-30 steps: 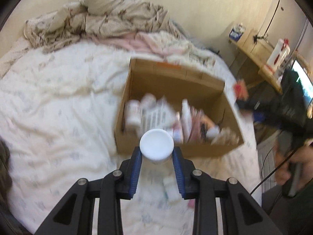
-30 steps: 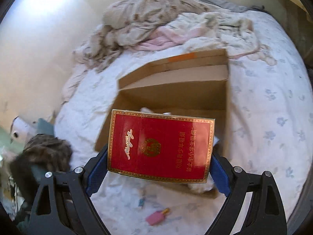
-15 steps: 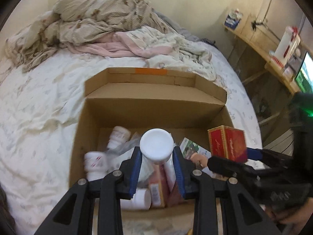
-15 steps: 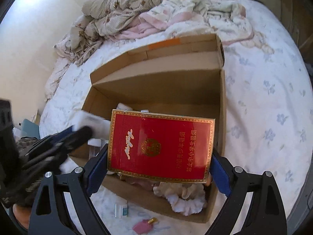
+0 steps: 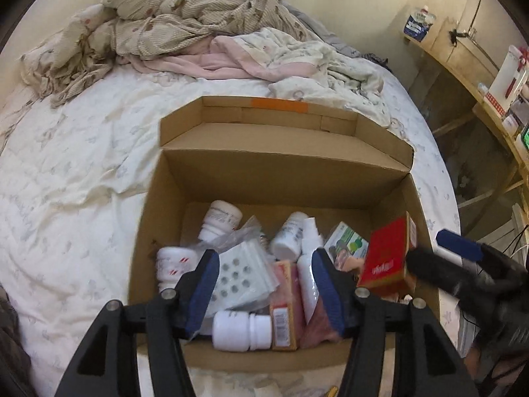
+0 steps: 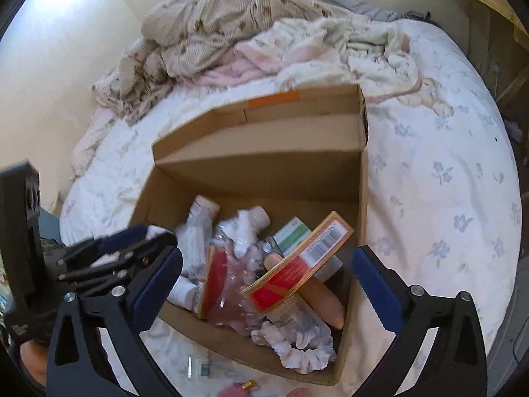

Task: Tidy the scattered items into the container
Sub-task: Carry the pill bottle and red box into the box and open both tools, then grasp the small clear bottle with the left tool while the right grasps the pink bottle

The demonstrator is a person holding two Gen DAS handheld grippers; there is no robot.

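I am hovering both hand-held grippers, left [image 5: 266,284] and right [image 6: 266,286], spread apart and empty, over the cardboard box [image 6: 251,178]; the red carton [image 6: 297,264] is lying inside. Next, I judge, fetching the small packet [image 6: 198,365] from the bed [image 6: 439,178].

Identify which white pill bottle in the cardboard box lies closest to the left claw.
The white bottle lying on its side against the near wall of the box, just below the open left claw. The other bottles sit deeper in.

Open cardboard box [image 5: 284,172] on bed; red carton [image 6: 297,264] tilted inside.
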